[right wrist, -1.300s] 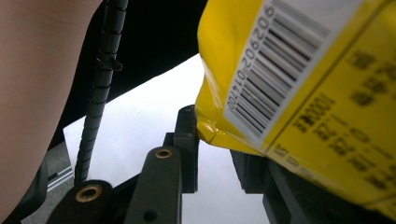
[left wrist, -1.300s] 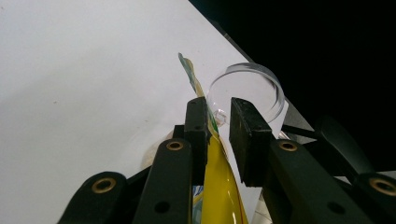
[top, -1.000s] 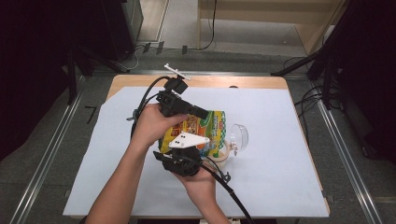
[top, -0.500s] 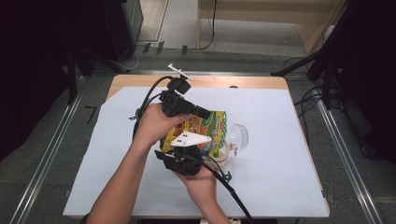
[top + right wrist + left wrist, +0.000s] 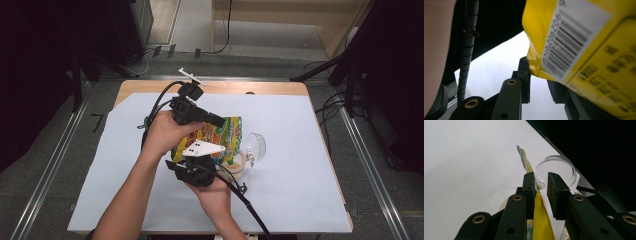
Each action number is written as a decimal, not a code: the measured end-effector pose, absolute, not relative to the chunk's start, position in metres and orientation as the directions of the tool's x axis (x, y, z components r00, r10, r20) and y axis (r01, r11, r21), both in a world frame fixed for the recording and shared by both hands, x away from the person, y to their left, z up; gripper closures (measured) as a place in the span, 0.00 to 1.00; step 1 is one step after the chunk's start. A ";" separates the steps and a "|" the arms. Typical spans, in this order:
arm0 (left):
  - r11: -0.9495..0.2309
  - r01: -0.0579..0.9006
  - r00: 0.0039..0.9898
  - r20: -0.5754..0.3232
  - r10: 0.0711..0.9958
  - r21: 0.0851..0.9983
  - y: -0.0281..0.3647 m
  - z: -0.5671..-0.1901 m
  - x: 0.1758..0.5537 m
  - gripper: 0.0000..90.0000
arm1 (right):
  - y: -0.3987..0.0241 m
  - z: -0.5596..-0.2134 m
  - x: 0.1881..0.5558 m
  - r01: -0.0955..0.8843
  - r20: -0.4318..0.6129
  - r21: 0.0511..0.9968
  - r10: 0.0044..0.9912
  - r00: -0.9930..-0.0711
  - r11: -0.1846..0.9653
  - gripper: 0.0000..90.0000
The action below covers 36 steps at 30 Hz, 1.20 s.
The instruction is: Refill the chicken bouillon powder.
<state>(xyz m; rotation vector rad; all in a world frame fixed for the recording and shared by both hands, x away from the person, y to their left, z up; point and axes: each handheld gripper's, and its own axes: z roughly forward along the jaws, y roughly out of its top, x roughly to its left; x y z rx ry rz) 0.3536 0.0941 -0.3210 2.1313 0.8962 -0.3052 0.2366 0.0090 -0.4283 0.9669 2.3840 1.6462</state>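
Two hand-held grippers holding a snack bag above a covered table.
Nearest, the right gripper (image 5: 200, 162) clamps the yellow printed foil snack bag (image 5: 220, 137) by its edge; at 12 o'clock the left gripper (image 5: 217, 121) pinches the bag's top; the clear plastic round lid (image 5: 256, 146) stands at 3 o'clock, above the white table cover (image 5: 300, 190).

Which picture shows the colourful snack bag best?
The high view: the snack bag shows its printed front between both hand-held grippers. The left gripper view catches just its thin edge; the right gripper view a close-up yellow back with a barcode.
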 end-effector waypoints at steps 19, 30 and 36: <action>-0.446 0.685 0.724 -0.476 0.498 0.576 0.093 -0.321 0.353 0.86 | 0.008 -0.429 0.237 0.448 0.275 0.866 0.540 -0.796 0.220 0.84; -0.443 0.688 0.722 -0.479 0.499 0.575 0.093 -0.322 0.354 0.85 | 0.008 -0.429 0.237 0.446 0.273 0.867 0.539 -0.797 0.221 0.84; -0.442 0.688 0.722 -0.479 0.499 0.575 0.094 -0.322 0.354 0.85 | 0.009 -0.428 0.237 0.445 0.272 0.868 0.538 -0.798 0.222 0.84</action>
